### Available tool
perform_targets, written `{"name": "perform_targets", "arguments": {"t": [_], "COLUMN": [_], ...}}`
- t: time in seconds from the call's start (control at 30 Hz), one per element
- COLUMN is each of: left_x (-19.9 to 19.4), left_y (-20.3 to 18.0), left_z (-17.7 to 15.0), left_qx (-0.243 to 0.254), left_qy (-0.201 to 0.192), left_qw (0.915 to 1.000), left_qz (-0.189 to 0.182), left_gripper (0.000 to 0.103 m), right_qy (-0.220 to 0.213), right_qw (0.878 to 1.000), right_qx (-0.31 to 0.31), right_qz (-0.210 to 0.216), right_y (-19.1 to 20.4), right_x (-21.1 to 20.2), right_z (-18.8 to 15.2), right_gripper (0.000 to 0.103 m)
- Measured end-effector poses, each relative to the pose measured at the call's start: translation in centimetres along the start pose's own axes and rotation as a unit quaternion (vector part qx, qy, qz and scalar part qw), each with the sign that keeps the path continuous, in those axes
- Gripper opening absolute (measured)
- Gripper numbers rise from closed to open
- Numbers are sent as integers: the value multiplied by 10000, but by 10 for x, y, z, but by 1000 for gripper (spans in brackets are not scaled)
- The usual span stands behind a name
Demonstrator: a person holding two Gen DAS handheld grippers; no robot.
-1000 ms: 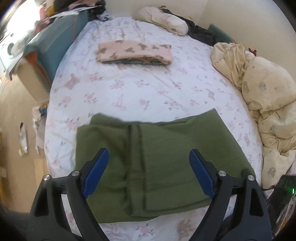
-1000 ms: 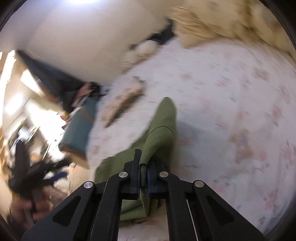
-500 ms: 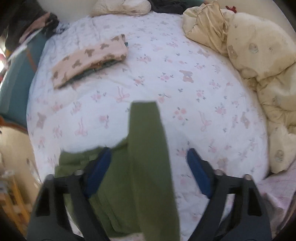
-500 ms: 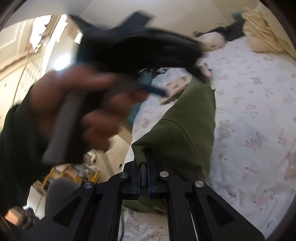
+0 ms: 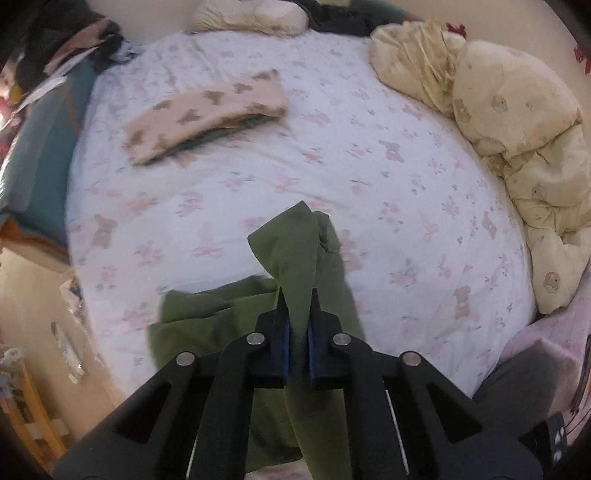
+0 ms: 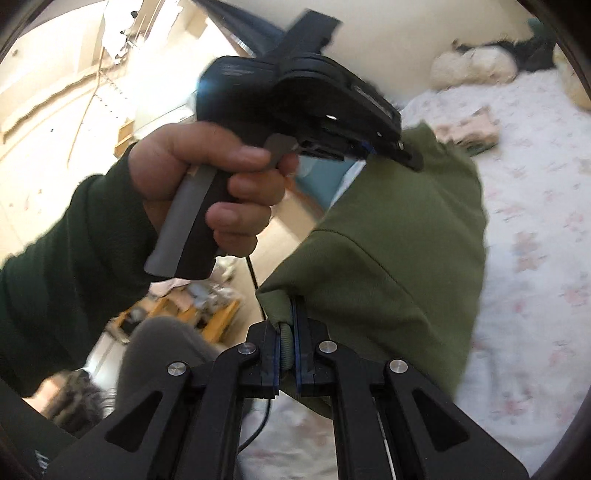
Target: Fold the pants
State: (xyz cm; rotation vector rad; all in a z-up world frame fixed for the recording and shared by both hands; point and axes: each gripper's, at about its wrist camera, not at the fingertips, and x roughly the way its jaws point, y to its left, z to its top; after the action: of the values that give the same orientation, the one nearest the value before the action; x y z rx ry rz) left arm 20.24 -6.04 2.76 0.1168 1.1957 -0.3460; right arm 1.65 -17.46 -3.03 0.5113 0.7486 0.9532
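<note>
Left gripper [image 5: 298,295]: its jaws have just been closing and now clamp a raised fold of the green pants [image 5: 295,258], with the cloth pinched between the blue pads.

Right gripper [image 6: 287,325]: jaws narrow, gripping a thick hemmed edge of the same pants, most likely the waistband. The cloth hangs lifted between the two grippers.

In the right wrist view, the person's left hand [image 6: 210,188], in a dark green sleeve [image 6: 66,258], holds the left gripper's handle. That gripper's tip bites the upper corner of the lifted cloth.

The rest of the pants lies bunched on the bed [image 5: 369,155], near its front edge, on a white sheet with a pink floral print.

A folded garment with a bear print [image 5: 207,110] lies toward the far left of the bed, well apart from the pants. A cream comforter [image 5: 517,122] is heaped along the right edge. A pale pillow [image 5: 255,14] sits at the far edge.
</note>
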Motion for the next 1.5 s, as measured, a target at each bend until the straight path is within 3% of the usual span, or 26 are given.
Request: {"name": "perform_targets", "arguments": {"t": [0.13,0.23,0.33,0.37,0.4,0.47,0.53,0.57,0.6,0.63,0.73,0.83,1.0,1.13,1.2,1.27,1.3,1.37,1.43,1.5], "left_x": [-5,15,40,45,49,57,65,70,75,79,80,81,102,75,56,44,40,46,63,80], "left_y": [53,100,133,139,146,156,162,165,168,170,170,172,195,195,183,156,138,120,103,90], "left_z": [-30,-53,-70,-74,-78,-86,-93,-97,-101,-104,-103,-103,-110,-106,-104,-102,-103,-103,-107,-109], "left_qx": [-164,-503,-825,-830,-828,-871,-944,-1001,-1077,-1147,-1083,-1023,-1605,-1663,-1378,-721,-376,-95,159,412], "left_qy": [-41,101,380,405,414,454,465,472,497,545,491,364,835,416,63,-137,-225,-33,314,610], "left_qw": [9996,9981,9954,9953,9954,9949,9944,9938,9929,9918,9928,9940,9832,9833,9869,9899,9944,9989,9992,9972], "left_qz": [204,332,297,276,248,216,134,52,-50,-130,-133,138,222,609,830,1216,964,460,204,137], "left_gripper": [4,4,4,4,4,4,4,4,5,5,5,7,34,40,41,41,41,41,41,41], "right_qy": [413,692,823,811,692,283,297,401,529,677,1078,1337,1910,1977,1955,1893,1843,1669,1441,1166], "right_qw": [9988,9969,9958,9958,9968,9985,9930,9881,9832,9795,9743,9702,9421,9381,9432,9493,9526,9603,9649,9671], "right_qx": [99,239,57,-32,-138,-413,-177,7,251,473,765,421,35,119,314,528,657,881,1162,1416], "right_qz": [261,277,393,423,368,-232,-1129,-1482,-1728,-1836,-1826,-1976,-2756,-2841,-2669,-2455,-2328,-2055,-1864,-1763], "right_y": [14,20,35,40,43,41,16,1,-16,-29,-44,-32,-34,-54,-61,-66,-69,-68,-69,-74], "right_x": [45,76,81,76,67,48,44,48,53,60,86,110,142,145,138,132,124,108,85,61], "right_z": [-10,-18,-16,-11,-6,5,19,24,27,25,11,0,-26,-35,-37,-35,-33,-31,-31,-34], "right_gripper": [5,13,45,73,80,74,61,50,31,24,22,22,16,12,12,12,13,18,28,80]}}
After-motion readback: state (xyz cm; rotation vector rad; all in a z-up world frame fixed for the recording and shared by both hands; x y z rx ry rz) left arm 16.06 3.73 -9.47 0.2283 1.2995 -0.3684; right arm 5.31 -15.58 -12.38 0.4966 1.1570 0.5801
